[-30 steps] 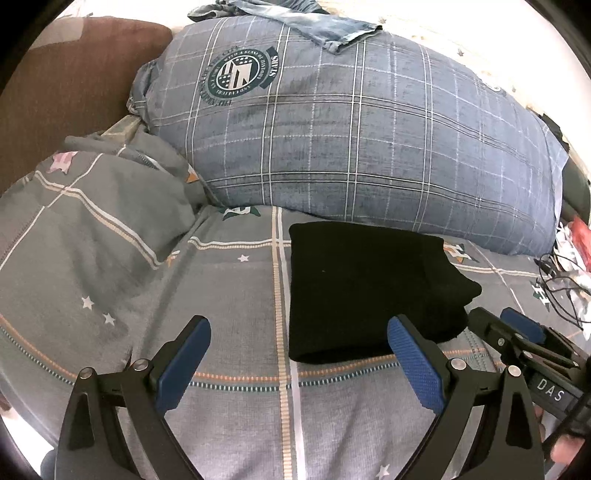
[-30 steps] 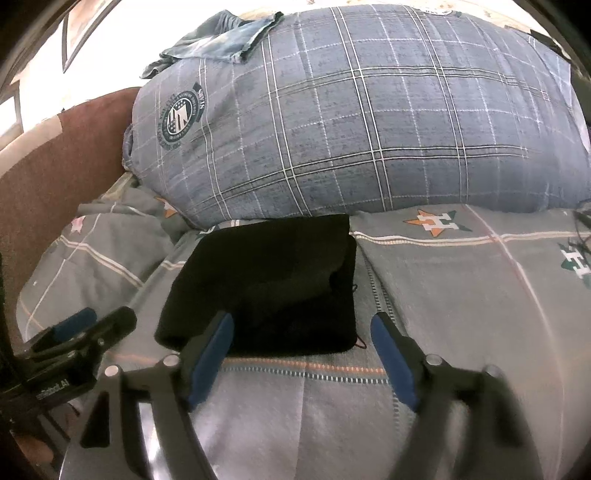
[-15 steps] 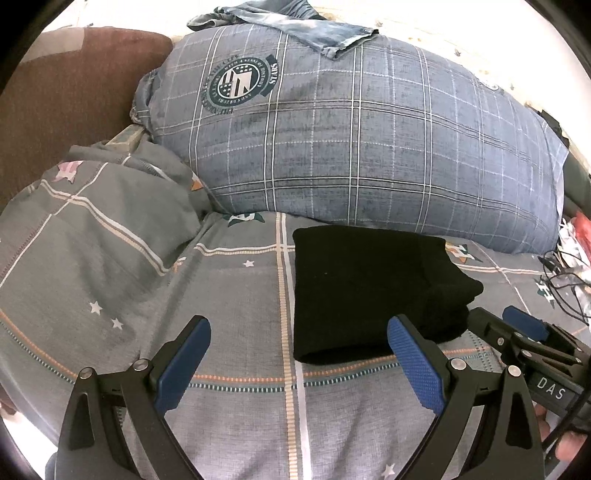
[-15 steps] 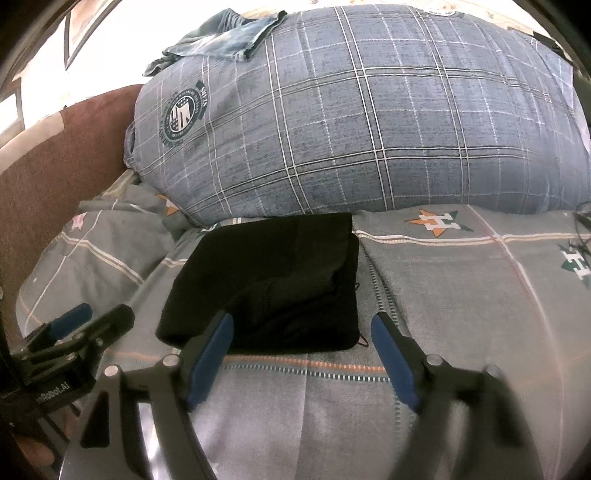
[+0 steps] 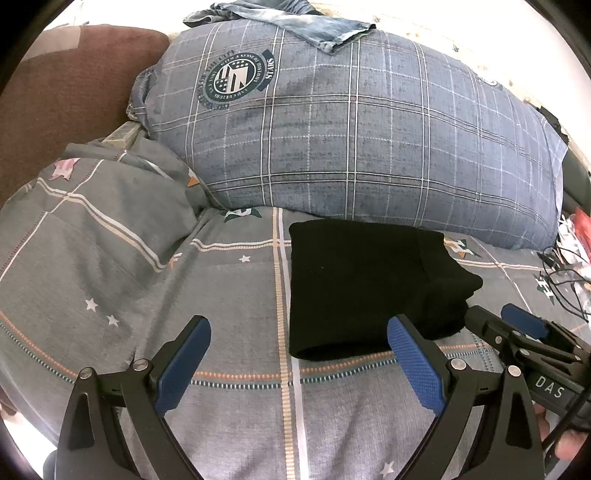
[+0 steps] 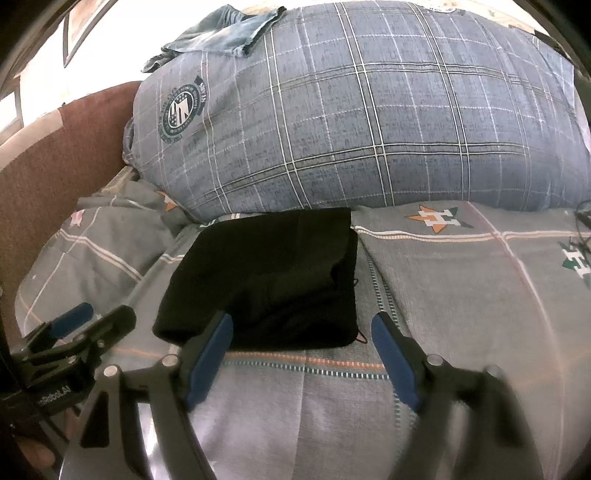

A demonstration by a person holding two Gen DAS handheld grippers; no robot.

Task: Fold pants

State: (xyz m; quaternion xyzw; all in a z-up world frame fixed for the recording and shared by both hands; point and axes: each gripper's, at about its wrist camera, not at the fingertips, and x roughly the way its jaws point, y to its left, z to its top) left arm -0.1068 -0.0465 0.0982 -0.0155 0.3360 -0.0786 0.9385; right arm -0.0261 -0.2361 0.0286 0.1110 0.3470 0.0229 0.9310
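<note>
1. A plaid pillow [image 5: 354,140] is seen in both views, jeans [image 5: 295,18] draped over its top.
2. Folded black pants [image 5: 365,284] lie on the bedspread [image 5: 110,266] just before the pillow.
3. Cables [image 5: 565,273] right of the pants are clearest in the left view.
4. The left gripper [image 5: 299,362] and right gripper [image 6: 301,350] are held spread, empty, near the pants.

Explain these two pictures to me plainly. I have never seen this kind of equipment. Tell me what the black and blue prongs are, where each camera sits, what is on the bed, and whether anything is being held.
No robot here: a person holds one set of tongs in each hand, each carrying a wide-angle camera looking forward along its fingers. One picture comes from the left tongs, the other from the right tongs. Both stand open and hold nothing. On the grey bedsheet lie the black pants, folded into a compact rectangle, in front of a large plaid pillow with a denim garment on top.
</note>
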